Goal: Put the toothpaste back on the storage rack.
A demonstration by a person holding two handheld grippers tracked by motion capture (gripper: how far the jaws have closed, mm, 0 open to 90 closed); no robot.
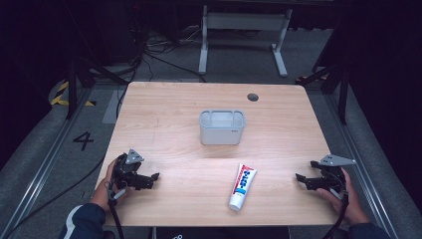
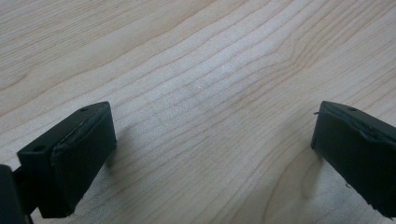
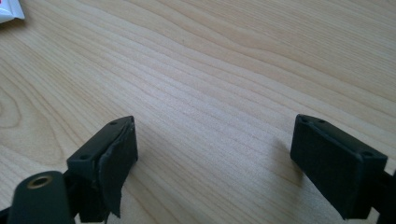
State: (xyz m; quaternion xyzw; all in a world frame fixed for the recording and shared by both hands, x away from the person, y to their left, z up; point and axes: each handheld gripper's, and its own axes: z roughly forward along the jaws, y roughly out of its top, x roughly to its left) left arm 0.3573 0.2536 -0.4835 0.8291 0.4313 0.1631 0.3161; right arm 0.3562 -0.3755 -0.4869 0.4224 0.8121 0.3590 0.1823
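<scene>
High view first: your two hands come in at the near edge of the wooden table (image 1: 164, 124), each holding a gripper low over the wood. Your left gripper (image 1: 153, 179) sits near the left front corner, pointing toward the middle of the table; your right gripper (image 1: 301, 179) sits near the right front corner, pointing back toward the left one. In the left gripper view your jaws stand wide apart with bare wood grain between them, gripping nothing. In the right gripper view your jaws are likewise spread wide and empty, and a white corner of the toothpaste tube (image 3: 9, 10) shows at the top left.

Between your grippers, a little nearer the right one, the toothpaste tube (image 1: 242, 186) lies flat with its cap toward you and its flat end pointing away. It is well apart from both grippers. Farther back, near the middle of the table, stands a white rectangular bin (image 1: 222, 127), open at the top. Beyond it, near the far edge, is a small dark round cap (image 1: 253, 97) set in the tabletop.
</scene>
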